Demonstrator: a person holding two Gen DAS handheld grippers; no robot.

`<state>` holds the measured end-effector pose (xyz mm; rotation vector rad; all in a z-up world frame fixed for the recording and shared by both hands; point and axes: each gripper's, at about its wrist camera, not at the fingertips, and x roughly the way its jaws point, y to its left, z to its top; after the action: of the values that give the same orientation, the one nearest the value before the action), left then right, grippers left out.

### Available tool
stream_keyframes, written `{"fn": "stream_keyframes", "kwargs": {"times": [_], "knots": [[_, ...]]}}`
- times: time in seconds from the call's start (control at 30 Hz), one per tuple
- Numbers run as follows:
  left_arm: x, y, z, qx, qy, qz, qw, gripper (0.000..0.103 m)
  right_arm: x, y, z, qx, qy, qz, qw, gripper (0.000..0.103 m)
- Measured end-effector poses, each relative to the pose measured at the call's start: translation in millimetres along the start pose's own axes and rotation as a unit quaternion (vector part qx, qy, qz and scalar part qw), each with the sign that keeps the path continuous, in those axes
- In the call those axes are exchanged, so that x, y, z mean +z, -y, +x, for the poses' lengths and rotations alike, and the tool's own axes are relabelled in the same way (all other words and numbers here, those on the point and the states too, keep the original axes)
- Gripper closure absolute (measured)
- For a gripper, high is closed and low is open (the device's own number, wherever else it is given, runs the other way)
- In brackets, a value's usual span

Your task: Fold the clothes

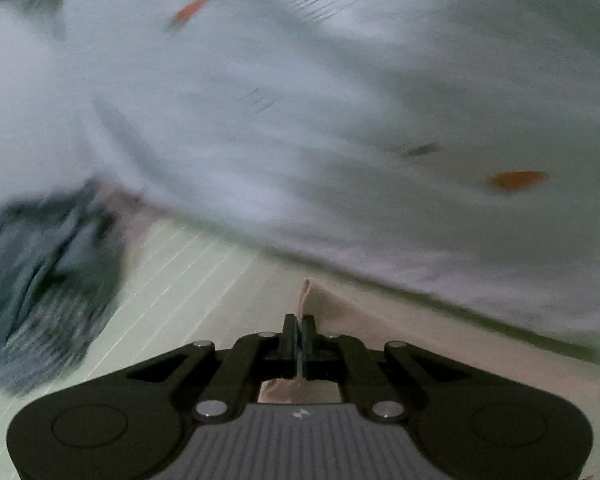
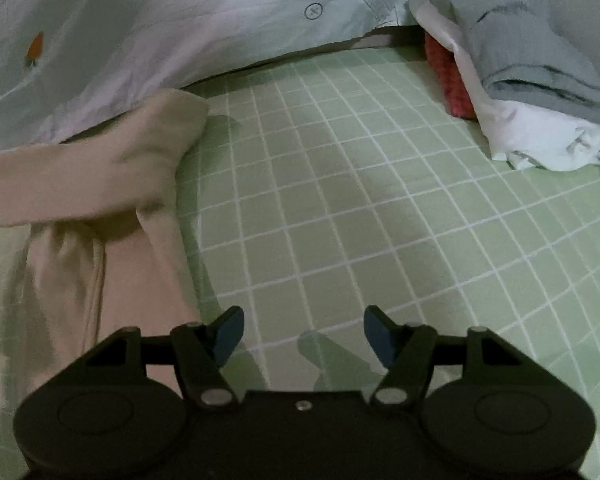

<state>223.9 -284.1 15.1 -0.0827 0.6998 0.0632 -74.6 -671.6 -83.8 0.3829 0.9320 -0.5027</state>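
Beige garment (image 2: 100, 184) is lying crumpled on the green checked bed (image 2: 340, 200), its edge clamped in the left gripper (image 1: 299, 334). Right gripper (image 2: 303, 330) is hovering with jaws apart, holding nothing.

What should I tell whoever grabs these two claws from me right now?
Left claw: shut on an edge of the beige garment.
Right claw: open, empty, over the green checked sheet.
Beige garment lies crumpled at the left, against the white quilt.
Done: a folded pile sits at the far right.
Left: spread the beige garment flat, fold it, probably add it to the pile.
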Motion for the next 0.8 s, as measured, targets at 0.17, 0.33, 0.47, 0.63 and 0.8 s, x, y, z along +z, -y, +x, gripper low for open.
{"fn": "stream_keyframes", "kwargs": {"times": [0.17,0.33,0.47,0.63,0.8], "knots": [[-34,-8,14,-0.006,-0.048,0.003,0.9988,0.058,-12,-22,-6,-0.025,0.001,-0.013,1.000,0.031],[-83,20,-13,-0.058,-0.095,0.008,0.9937,0.038,-26,-31,-20,-0.027,0.015,-0.033,0.999,0.012],[-127,56,-48,-0.080,-0.127,0.034,0.9880,0.036,-40,-28,-21,-0.015,0.012,-0.061,0.998,0.005],[-177,97,-103,-0.096,-0.151,0.067,0.9816,0.031,-61,-11,-21,0.025,-0.006,-0.074,0.997,0.031],[-209,119,-141,-0.091,-0.168,0.111,0.9753,0.031,-78,4,-21,0.083,-0.017,-0.075,0.994,0.062]]}}
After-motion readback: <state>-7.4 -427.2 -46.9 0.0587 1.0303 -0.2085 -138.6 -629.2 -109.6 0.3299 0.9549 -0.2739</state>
